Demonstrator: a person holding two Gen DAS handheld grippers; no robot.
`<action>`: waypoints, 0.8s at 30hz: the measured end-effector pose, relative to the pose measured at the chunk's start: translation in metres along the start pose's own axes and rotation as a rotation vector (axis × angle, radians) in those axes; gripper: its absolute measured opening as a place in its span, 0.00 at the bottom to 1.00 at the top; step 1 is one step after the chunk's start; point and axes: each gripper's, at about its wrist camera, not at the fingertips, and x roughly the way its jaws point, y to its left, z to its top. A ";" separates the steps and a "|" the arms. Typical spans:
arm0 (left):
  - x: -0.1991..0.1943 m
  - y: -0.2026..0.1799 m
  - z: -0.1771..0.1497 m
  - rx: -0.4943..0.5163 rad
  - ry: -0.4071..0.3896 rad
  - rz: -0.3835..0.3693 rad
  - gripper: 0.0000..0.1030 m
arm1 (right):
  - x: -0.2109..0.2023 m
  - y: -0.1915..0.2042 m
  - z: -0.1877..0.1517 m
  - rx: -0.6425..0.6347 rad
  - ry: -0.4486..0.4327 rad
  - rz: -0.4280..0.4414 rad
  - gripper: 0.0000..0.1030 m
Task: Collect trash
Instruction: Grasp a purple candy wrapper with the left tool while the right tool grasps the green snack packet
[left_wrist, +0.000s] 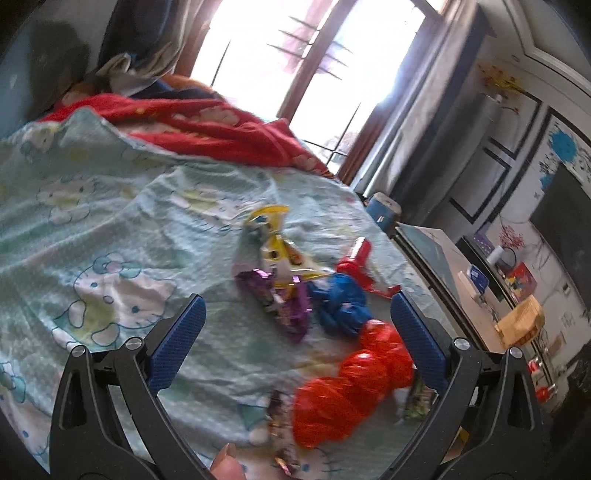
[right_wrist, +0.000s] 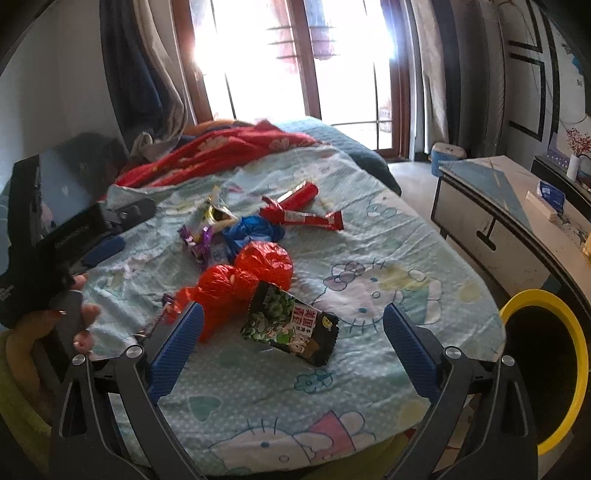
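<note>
Trash lies on a light-green cartoon-print bed sheet (right_wrist: 388, 236). In the right wrist view I see a green-and-black snack packet (right_wrist: 291, 328), a crumpled red plastic bag (right_wrist: 240, 280), a blue bag (right_wrist: 251, 229), red wrappers (right_wrist: 303, 210) and purple wrappers (right_wrist: 197, 240). My right gripper (right_wrist: 293, 325) is open and empty, just above the snack packet. My left gripper (left_wrist: 297, 314) is open and empty, above the purple wrapper (left_wrist: 284, 306), blue bag (left_wrist: 341, 302) and red bag (left_wrist: 354, 380). A yellow wrapper (left_wrist: 273, 240) lies beyond. The left gripper's body (right_wrist: 55, 229) shows in the right wrist view.
A yellow-rimmed black bin (right_wrist: 543, 362) stands right of the bed. A red blanket (right_wrist: 221, 151) is bunched at the far end. A white cabinet (right_wrist: 498, 221) and a blue stool (right_wrist: 447, 155) stand to the right. A bright window (right_wrist: 295, 62) is behind.
</note>
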 end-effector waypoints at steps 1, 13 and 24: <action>0.003 0.005 0.000 -0.012 0.005 0.006 0.88 | 0.004 0.000 0.000 0.000 0.007 0.000 0.92; 0.040 0.029 0.001 -0.098 0.089 -0.041 0.51 | 0.059 -0.016 -0.006 0.086 0.128 0.053 0.75; 0.073 0.035 -0.001 -0.179 0.178 -0.097 0.25 | 0.059 -0.034 -0.024 0.113 0.124 0.037 0.23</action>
